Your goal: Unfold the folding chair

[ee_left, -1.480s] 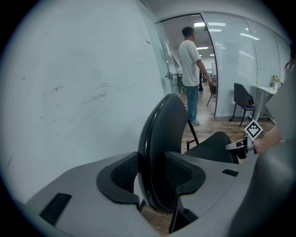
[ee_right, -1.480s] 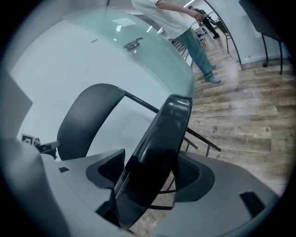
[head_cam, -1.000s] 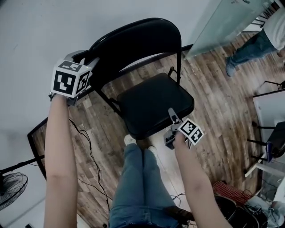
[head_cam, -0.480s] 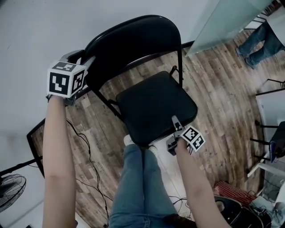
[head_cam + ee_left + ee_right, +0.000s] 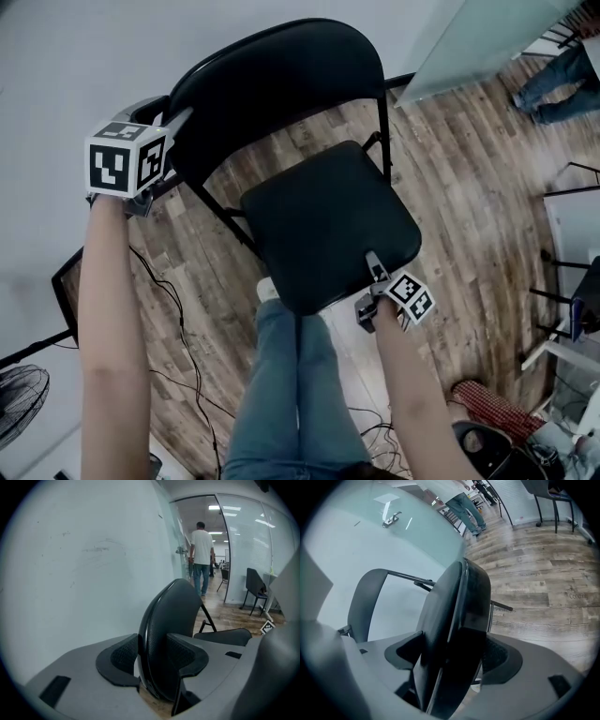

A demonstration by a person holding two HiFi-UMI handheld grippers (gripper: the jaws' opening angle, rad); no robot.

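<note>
A black folding chair stands on the wooden floor by the pale wall, its seat (image 5: 323, 220) lowered nearly flat below the curved backrest (image 5: 272, 75). My left gripper (image 5: 164, 136) is shut on the left edge of the backrest (image 5: 166, 634), whose rim sits between both pads (image 5: 124, 656). My right gripper (image 5: 372, 274) is shut on the front right edge of the seat (image 5: 454, 634), which fills the gap between its pads (image 5: 497, 656).
The person's legs in jeans (image 5: 295, 384) stand just before the chair. Cables (image 5: 183, 328) trail on the floor at left, a fan (image 5: 19, 403) at lower left. Another person (image 5: 562, 80) stands at upper right by a glass partition (image 5: 478, 42). Dark chairs (image 5: 255, 590) stand beyond.
The seat has swung down and forward, flatter than before. My right gripper went down with its front edge, and my left gripper sank a little with the backrest. The person at upper right walked away.
</note>
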